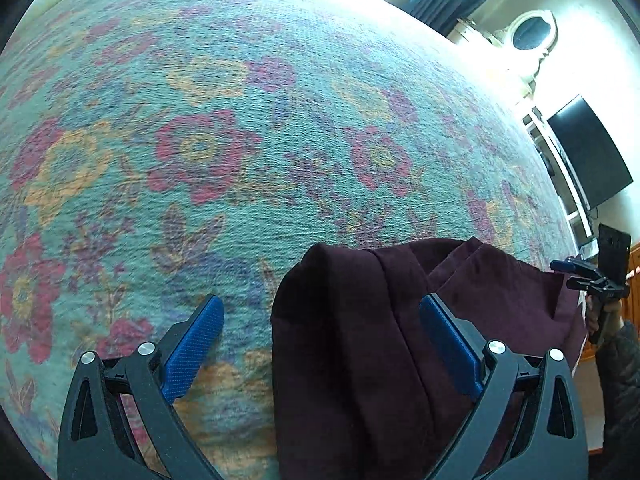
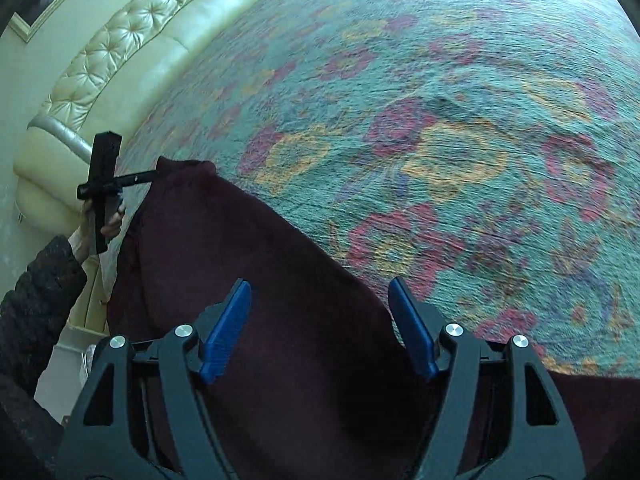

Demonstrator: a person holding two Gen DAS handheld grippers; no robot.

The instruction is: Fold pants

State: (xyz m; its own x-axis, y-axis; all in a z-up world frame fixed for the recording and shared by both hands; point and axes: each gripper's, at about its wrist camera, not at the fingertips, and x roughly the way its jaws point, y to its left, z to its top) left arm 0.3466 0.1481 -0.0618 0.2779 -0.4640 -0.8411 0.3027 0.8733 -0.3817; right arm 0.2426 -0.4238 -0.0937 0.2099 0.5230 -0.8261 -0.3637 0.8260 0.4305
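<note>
Left wrist view first: across the left and centre of the frame you see the floral bedspread [image 1: 224, 128], teal with red and yellow flowers, filling most of the picture. At the bottom your left gripper [image 1: 322, 322] has its jaws spread wide, the blue pads apart and gripping nothing; the left pad hangs over bare bedspread, while the right pad sits over the dark maroon pants [image 1: 360, 340]. The pants lie in the lower centre and lower right of this frame, bunched in soft folds on the bedspread, running toward the right edge. At the far right edge your other hand [image 1: 600, 312] grips the handle of the right gripper (only its black frame shows there, so the jaws cannot be read from this side). Above it, in the upper right, a dark screen [image 1: 588, 152] stands against the wall.

Right wrist view, again from the left: a cream tufted headboard [image 2: 120, 52] curves along the upper left. Below it your left hand [image 2: 108, 220] in a dark sleeve [image 2: 36, 288] holds the left gripper's black body at the far corner of the pants [image 2: 280, 280]. The pants spread across the lower left and bottom centre. Your right gripper [image 2: 320, 328] hangs over them with jaws released, pads well apart and nothing between them. Bedspread [image 2: 480, 120] fills the right.
</note>
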